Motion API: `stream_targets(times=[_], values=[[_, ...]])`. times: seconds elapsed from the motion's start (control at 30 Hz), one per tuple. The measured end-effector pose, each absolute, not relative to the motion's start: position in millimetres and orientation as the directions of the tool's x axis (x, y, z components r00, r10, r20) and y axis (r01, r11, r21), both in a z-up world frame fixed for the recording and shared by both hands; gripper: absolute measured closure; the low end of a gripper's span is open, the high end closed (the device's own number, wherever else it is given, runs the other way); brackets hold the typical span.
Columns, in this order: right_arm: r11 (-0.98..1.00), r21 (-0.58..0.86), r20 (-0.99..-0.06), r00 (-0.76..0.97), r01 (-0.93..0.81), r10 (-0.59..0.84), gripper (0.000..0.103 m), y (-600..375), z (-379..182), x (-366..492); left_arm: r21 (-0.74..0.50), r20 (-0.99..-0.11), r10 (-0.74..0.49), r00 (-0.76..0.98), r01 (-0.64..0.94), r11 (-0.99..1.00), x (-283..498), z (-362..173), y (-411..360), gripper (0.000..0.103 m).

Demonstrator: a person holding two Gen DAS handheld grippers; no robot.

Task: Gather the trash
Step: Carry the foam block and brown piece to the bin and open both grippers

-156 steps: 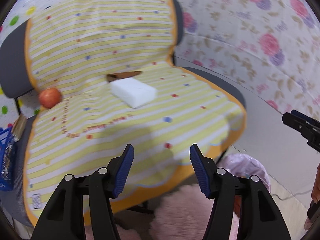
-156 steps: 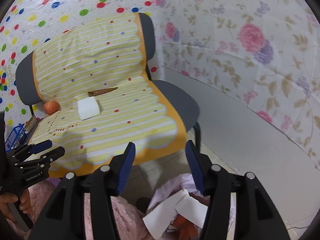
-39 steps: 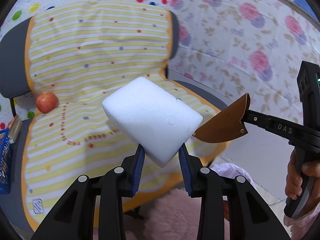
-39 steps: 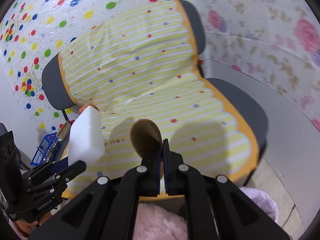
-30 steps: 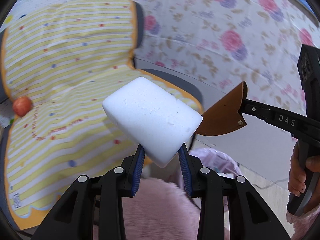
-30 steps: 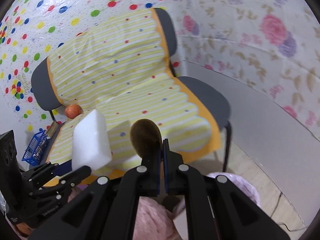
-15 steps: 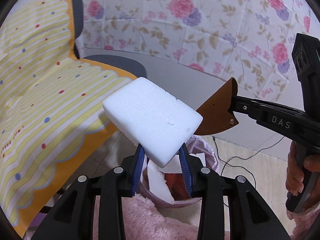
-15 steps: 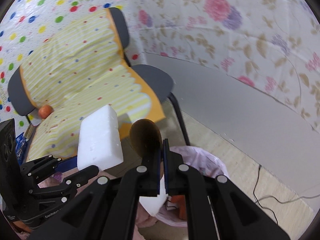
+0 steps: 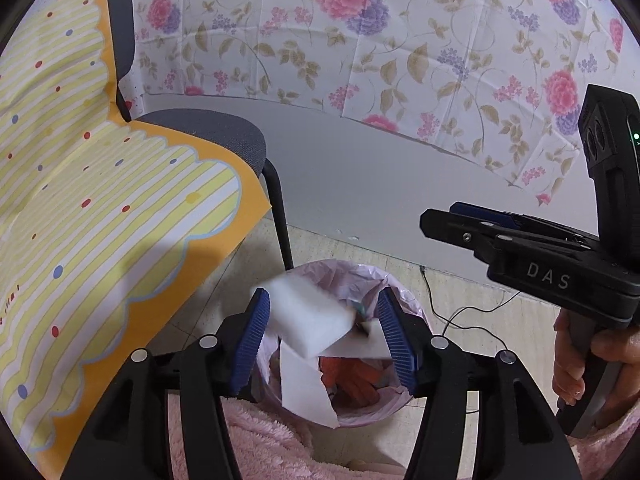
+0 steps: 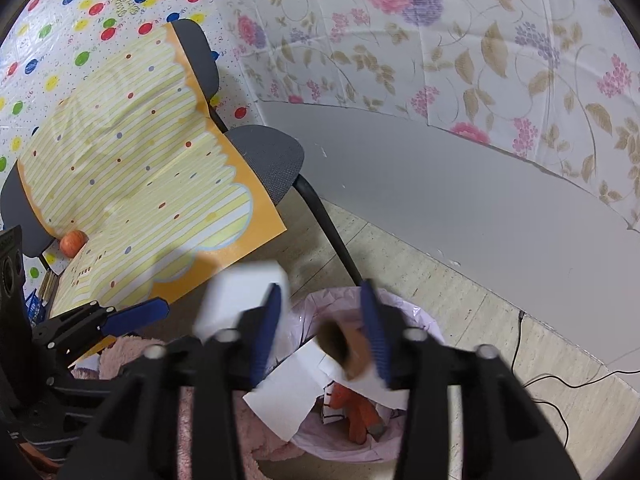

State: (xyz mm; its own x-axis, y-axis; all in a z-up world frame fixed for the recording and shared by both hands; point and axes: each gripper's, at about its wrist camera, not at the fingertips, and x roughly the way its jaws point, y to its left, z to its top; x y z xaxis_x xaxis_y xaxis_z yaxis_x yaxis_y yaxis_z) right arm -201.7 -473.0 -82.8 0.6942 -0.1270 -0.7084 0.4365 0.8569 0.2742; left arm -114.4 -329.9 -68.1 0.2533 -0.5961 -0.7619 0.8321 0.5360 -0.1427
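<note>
Apparently loose foam block (image 9: pixel 308 320), opening left gripper (image 9: pixel 322 330).

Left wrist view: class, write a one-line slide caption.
Left tongs opening, white foam block dropping free toward the pink-lined bin.

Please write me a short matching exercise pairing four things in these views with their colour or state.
Things:
1. foam block
2. bin liner
3. fruit
4. brown piece

Descriptions:
A. resting on the covered chair
B. pale pink, lining the bin
C. white, blurred between the left gripper pads as its jaws open
D. blurred between the right gripper pads as its jaws open

Pairs: 1-C, 2-B, 3-A, 4-D
</note>
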Motion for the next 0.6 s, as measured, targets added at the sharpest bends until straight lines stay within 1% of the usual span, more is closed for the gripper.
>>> stream_targets(times=[0.07,0.13,0.17,0.23,0.27,0.3,0.33,0.4,0.43,0.5,0.57,0.6], values=[[0.853,0.28,-0.705,0.697,0.439,-0.127,0.06,-474,-81,-204,-0.143,-0.761,-0.594,0.26,0.826,0.545,-114,-67,-325,0.045],[0.855,0.274,-0.704,0.698,0.441,-0.135,0.06,-473,-78,-207,-0.13,-0.755,-0.589,0.288,0.814,0.565,-114,-65,-315,0.032],[0.856,0.267,-0.702,0.698,0.442,-0.141,0.059,-473,-75,-209,-0.125,-0.753,-0.586,0.3,0.809,0.575,-114,-65,-311,0.032],[0.859,0.265,-0.7,0.7,0.438,-0.142,0.054,-470,-70,-210,-0.109,-0.752,-0.572,0.327,0.795,0.597,-113,-62,-299,0.032],[0.861,0.263,-0.7,0.7,0.435,-0.14,0.049,-469,-68,-211,-0.1,-0.751,-0.565,0.34,0.788,0.608,-112,-60,-295,0.031],[0.865,0.26,-0.7,0.7,0.43,-0.138,0.043,-466,-64,-211,-0.087,-0.748,-0.556,0.361,0.778,0.622,-112,-57,-289,0.026],[0.87,0.257,-0.7,0.702,0.421,-0.133,0.04,-462,-60,-211,-0.077,-0.744,-0.55,0.379,0.77,0.634,-112,-54,-283,0.016],[0.881,0.254,-0.691,0.713,0.399,-0.124,0.027,-455,-51,-211,-0.063,-0.728,-0.544,0.417,0.749,0.659,-111,-44,-270,0.015],[0.886,0.25,-0.685,0.718,0.39,-0.123,0.024,-451,-47,-210,-0.056,-0.722,-0.538,0.435,0.738,0.673,-111,-38,-262,0.013],[0.901,0.231,-0.665,0.736,0.367,-0.129,0.01,-440,-34,-211,-0.046,-0.719,-0.521,0.46,0.717,0.696,-109,-29,-251,0.012],[0.911,0.218,-0.645,0.752,0.349,-0.133,0.006,-431,-24,-210,-0.047,-0.71,-0.514,0.481,0.695,0.717,-108,-19,-237,0.011],[0.916,0.214,-0.638,0.758,0.338,-0.131,0.006,-427,-18,-209,-0.047,-0.707,-0.505,0.495,0.68,0.732,-107,-13,-229,0.011]])
